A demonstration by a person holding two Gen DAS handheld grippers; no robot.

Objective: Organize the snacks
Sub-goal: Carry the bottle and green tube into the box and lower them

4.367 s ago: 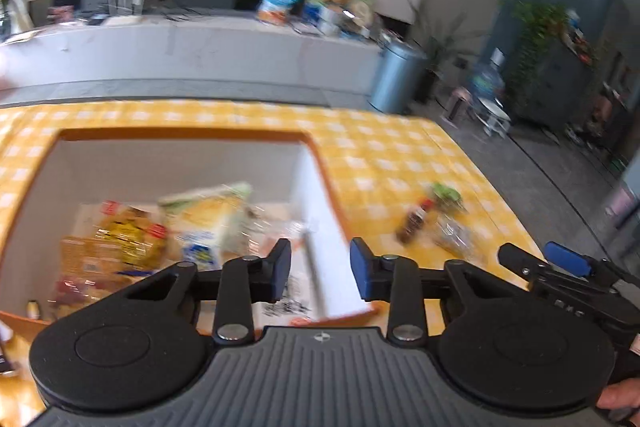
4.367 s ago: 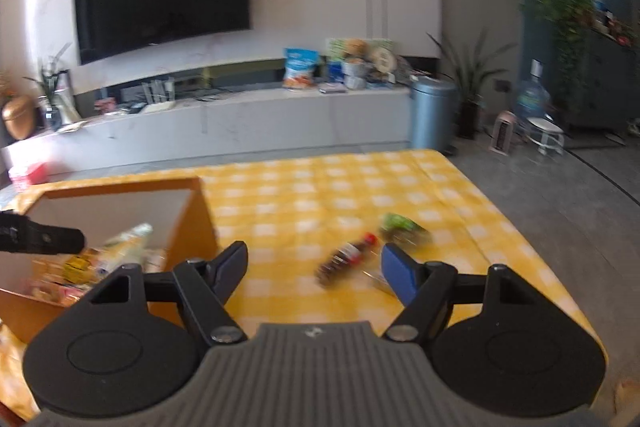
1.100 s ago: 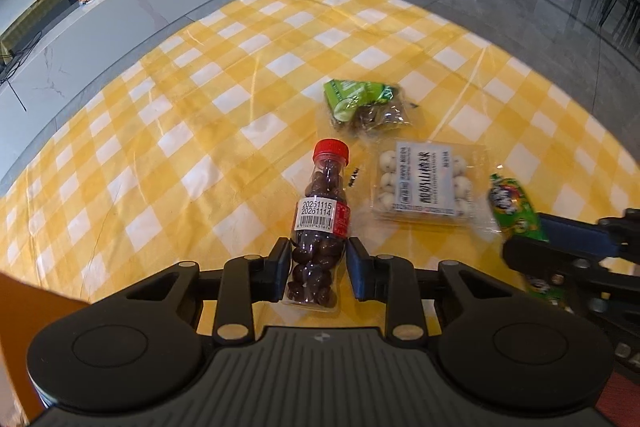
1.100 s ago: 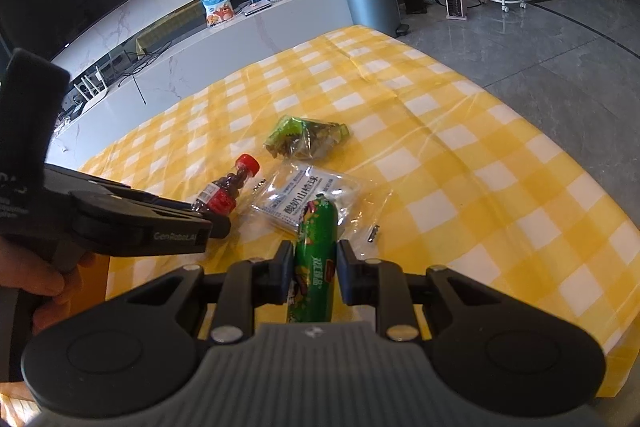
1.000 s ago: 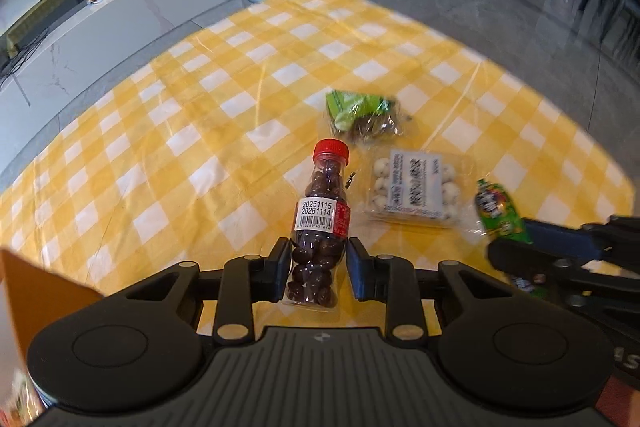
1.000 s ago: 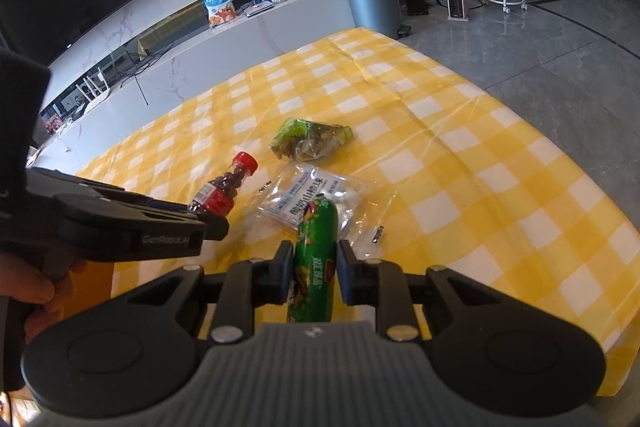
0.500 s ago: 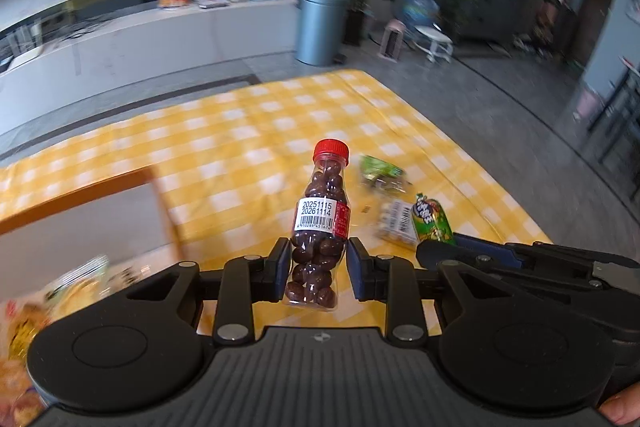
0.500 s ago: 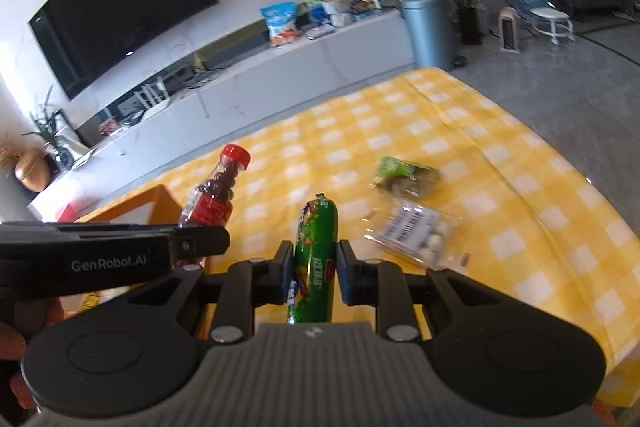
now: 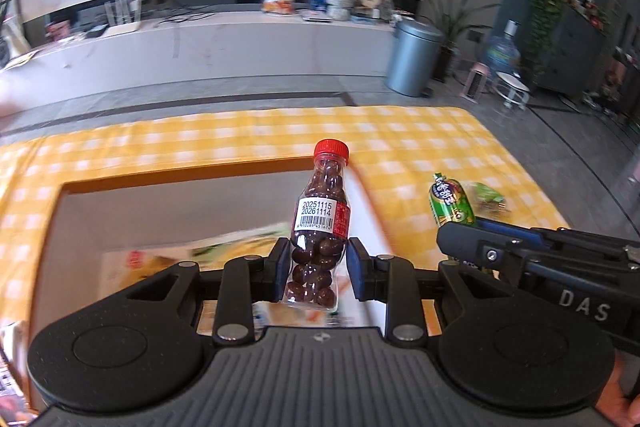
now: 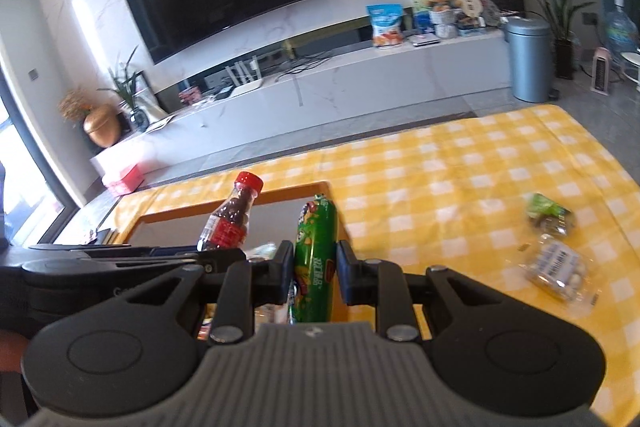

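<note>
My left gripper (image 9: 318, 269) is shut on a small clear bottle (image 9: 320, 223) of dark chocolate balls with a red cap, held in the air over the orange-rimmed box (image 9: 180, 179). My right gripper (image 10: 312, 269) is shut on a green tube-shaped snack pack (image 10: 314, 259), also lifted, near the box's right wall. In the left wrist view the green pack (image 9: 450, 205) and the right gripper's fingers (image 9: 476, 241) show at the right. The bottle (image 10: 232, 219) appears left of the green pack in the right wrist view. Snack bags (image 9: 224, 251) lie inside the box.
Two packets stay on the yellow checked tablecloth (image 10: 460, 179): a green bag (image 10: 548, 215) and a clear pack of pale balls (image 10: 556, 267). Beyond the table stand a long white TV bench (image 10: 360, 75) and a grey bin (image 10: 528, 59).
Both grippers rose and swung left with their loads, from the cloth beside the packets to above the box. The two loose packets now lie off to the right.
</note>
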